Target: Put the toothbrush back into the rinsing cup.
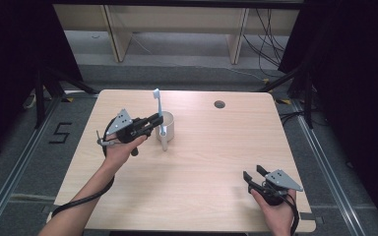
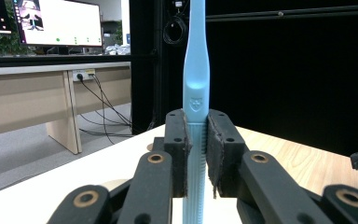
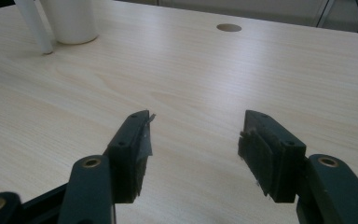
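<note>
It looks like a lab or office room: black curtains (image 1: 344,59) around a wooden table (image 1: 202,162), a monitor (image 2: 58,21) on a desk (image 2: 37,88), loose cables (image 1: 268,34).

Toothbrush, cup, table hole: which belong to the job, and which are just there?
In the job:
- light blue toothbrush, clamped upright in the left gripper
- white cup

Just there:
- right gripper, open, idle
- table's cable hole
</note>
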{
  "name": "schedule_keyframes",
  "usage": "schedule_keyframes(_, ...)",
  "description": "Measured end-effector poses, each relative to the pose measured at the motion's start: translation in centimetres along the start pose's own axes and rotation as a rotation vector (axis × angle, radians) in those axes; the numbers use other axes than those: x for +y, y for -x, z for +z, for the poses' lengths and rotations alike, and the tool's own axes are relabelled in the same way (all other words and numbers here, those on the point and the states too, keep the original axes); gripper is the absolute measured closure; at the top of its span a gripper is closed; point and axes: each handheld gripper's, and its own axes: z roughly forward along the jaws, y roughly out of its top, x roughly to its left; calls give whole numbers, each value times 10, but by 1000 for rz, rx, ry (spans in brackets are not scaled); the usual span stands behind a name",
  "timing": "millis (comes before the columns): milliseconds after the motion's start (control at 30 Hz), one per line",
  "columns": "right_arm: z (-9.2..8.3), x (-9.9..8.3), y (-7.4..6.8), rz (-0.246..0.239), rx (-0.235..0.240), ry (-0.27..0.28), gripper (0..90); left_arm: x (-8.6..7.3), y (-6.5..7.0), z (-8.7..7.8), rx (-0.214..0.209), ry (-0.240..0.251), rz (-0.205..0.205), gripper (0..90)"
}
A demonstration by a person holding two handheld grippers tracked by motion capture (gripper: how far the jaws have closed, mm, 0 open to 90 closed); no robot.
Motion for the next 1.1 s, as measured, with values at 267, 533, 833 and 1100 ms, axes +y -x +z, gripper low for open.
schedule_keyframes(267, 1, 0, -1, 9, 8, 5, 432, -2, 0, 1, 2, -2, 1, 786)
schedule_keyframes(533, 0, 0, 0, -1, -1, -1, 432, -6, 1, 3, 4, -12, 1, 785)
schedule_keyframes(833, 0, -1, -3, 37, 6, -17, 431, -8, 1, 3, 6, -16, 4, 785)
schedule_keyframes(1100, 0, -1, -2, 14, 2, -10, 430, -12, 0, 4, 10, -18, 5, 785)
